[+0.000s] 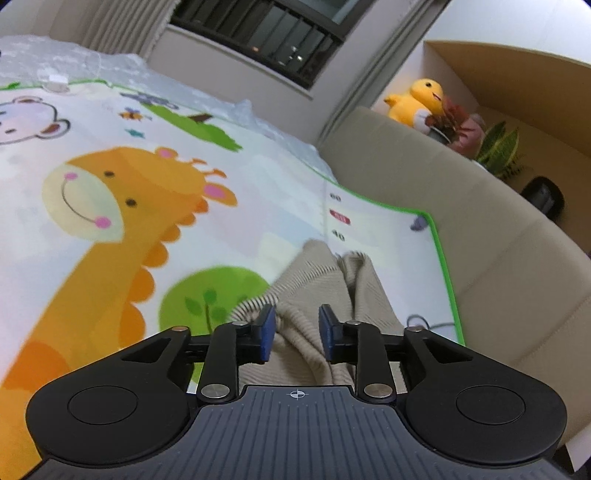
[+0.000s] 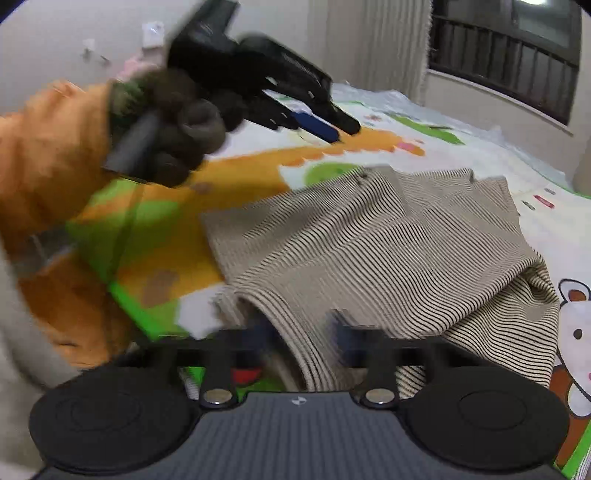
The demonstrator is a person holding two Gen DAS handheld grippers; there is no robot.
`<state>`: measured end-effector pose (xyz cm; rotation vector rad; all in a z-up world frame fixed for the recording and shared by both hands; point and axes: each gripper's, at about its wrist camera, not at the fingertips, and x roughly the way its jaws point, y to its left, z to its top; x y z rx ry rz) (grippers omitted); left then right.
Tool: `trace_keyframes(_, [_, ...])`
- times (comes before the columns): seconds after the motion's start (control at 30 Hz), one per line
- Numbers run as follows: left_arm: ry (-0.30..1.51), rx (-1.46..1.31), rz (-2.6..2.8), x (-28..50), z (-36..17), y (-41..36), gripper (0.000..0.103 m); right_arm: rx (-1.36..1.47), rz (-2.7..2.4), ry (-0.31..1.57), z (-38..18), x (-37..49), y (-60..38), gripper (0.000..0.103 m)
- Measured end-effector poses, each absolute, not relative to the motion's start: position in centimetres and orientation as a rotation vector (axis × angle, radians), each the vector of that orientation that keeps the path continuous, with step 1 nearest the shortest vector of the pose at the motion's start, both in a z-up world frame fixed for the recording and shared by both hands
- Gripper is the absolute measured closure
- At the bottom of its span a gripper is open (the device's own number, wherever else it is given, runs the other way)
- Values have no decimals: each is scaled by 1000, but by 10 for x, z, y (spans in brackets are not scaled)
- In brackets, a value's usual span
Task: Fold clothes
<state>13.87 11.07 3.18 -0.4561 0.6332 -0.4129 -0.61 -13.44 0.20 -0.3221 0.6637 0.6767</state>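
A beige garment with thin dark stripes (image 2: 388, 236) lies crumpled on a cartoon play mat (image 2: 258, 162). In the right wrist view my right gripper (image 2: 304, 332) is smeared by motion, and the garment's near rolled edge fills the gap between its fingers. A gloved hand with an orange sleeve (image 2: 48, 155) holds my left gripper (image 2: 325, 129) above the mat, beyond the garment's far left corner. In the left wrist view the left gripper (image 1: 297, 332) has its blue pads (image 1: 267, 332) apart, and a fold of the garment (image 1: 325, 280) lies under and between them without being pinched.
The mat's green border (image 1: 445, 266) runs beside a beige sofa (image 1: 480, 240). On the shelf behind it are a yellow plush toy (image 1: 417, 99) and a potted plant (image 1: 498, 147). A dark window (image 1: 258, 29) and curtain stand beyond the mat.
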Motion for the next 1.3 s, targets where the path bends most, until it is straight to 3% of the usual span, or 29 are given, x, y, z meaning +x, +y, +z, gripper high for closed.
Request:
trace_keyframes(0.13, [661,-439,-466,135,30,105,68,-282,486,479,52,12,-174,99])
trace_keyframes(0.17, [668,-433,-489,134,30,104,63,-226,410,413,72,13,-196,99])
trace_keyframes(0.23, [693,-427,-545,132,26,99,42,-114,258,282,111,16,-239,99])
trace_keyframes(0.33, [755,-415,-614,135,13,81,28,2,96,146,147,14,-285,99])
trace_keyframes(0.5, [860,-362,-627,165,-13,29,32,86,19,147,147,25,-310,99])
trace_keyframes(0.57, [856,-350,-598,178,-14,14,49,106,4,184,140,33,-314,99])
trace_keyframes(0.6, [844,-357,-600,184,-9,12,77,112,-5,196,138,36,-315,99])
trace_keyframes(0.63, [827,-384,-606,190,-2,13,86,118,-16,206,136,39,-317,99])
trace_keyframes(0.9, [509,-756,-434,223,74,139,85,122,-84,220,127,76,-322,99])
trace_keyframes(0.97, [548,-936,-385,232,57,186,77,132,-73,255,115,94,-312,99])
trace_keyframes(1.03, [594,-1064,-319,234,32,226,54,175,-38,304,97,109,-303,99])
trace_keyframes(1.2, [695,-1140,-136,216,-24,280,53,214,79,428,46,133,-263,96])
trace_keyframes(1.27, [706,-1123,-134,204,-35,289,50,176,115,465,29,132,-242,82])
trace_keyframes(1.3, [704,-1102,-142,198,-36,291,43,150,134,478,23,129,-233,77])
